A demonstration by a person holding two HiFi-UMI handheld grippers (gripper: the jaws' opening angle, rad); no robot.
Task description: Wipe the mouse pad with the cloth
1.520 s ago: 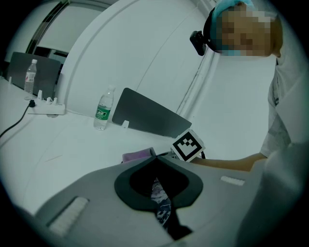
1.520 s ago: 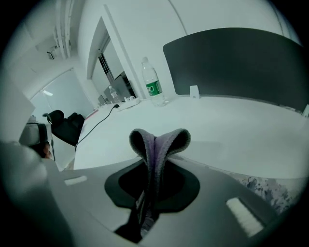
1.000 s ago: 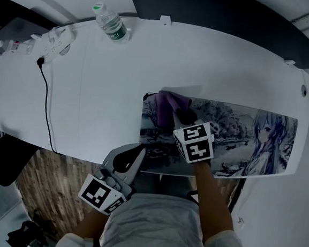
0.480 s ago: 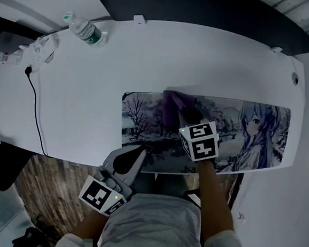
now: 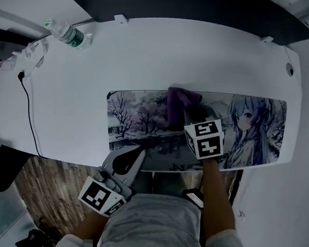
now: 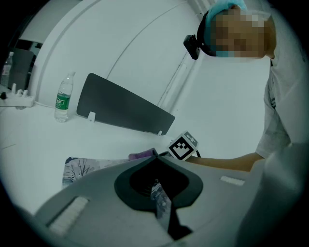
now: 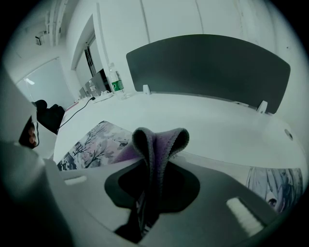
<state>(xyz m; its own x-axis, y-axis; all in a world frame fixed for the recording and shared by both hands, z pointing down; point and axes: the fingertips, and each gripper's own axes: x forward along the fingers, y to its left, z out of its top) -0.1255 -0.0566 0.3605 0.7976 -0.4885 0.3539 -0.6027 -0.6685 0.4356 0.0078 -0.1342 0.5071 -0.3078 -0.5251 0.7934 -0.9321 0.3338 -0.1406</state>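
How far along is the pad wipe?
Done: the right gripper has its jaws clamped on the purple cloth. In hand: the cloth sits on the mouse pad, at its far edge, mid-length. Left: wiped and unwiped parts look alike; both ends lie beyond it.

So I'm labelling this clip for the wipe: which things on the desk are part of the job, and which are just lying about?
In the job: mouse pad, purple cloth, right tongs gripping it, left tongs at the pad's near edge.
Lying about: water bottle, power strip, black cable, dark divider panel.
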